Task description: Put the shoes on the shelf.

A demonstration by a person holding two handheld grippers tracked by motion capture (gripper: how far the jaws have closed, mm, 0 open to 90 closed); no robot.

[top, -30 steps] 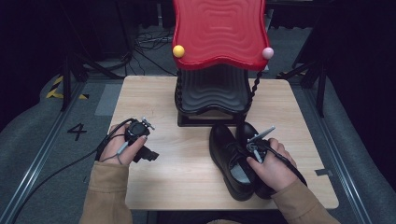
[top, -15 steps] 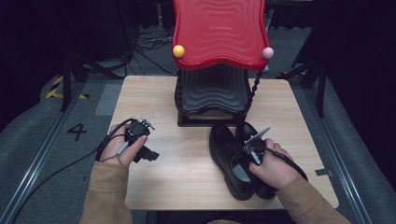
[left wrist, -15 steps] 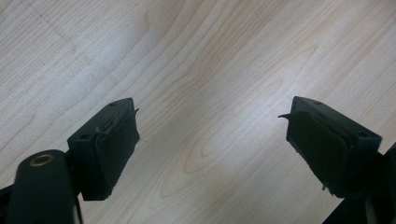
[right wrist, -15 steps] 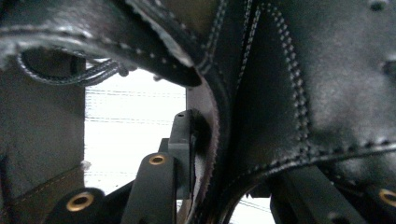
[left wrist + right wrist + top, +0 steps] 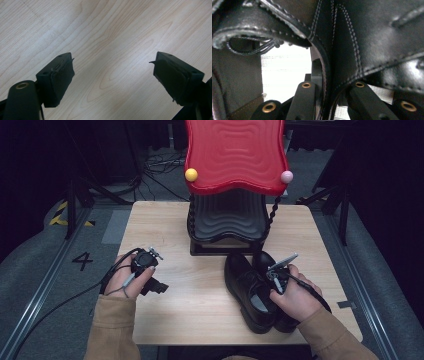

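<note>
Centrally, a pale wooden table (image 5: 200, 305) is set on grey floor (image 5: 45, 285). Shoes (image 5: 250, 290) sit at its right, one pinched by the just-closing right gripper (image 5: 278, 279); the left gripper (image 5: 112, 77) is held apart.

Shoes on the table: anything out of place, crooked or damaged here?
Nothing stands out. The two black shoes stand side by side, upright, in front of the red-topped rack. The right claw has just been closing on the inner edges of both shoes; the leather looks intact.
</note>
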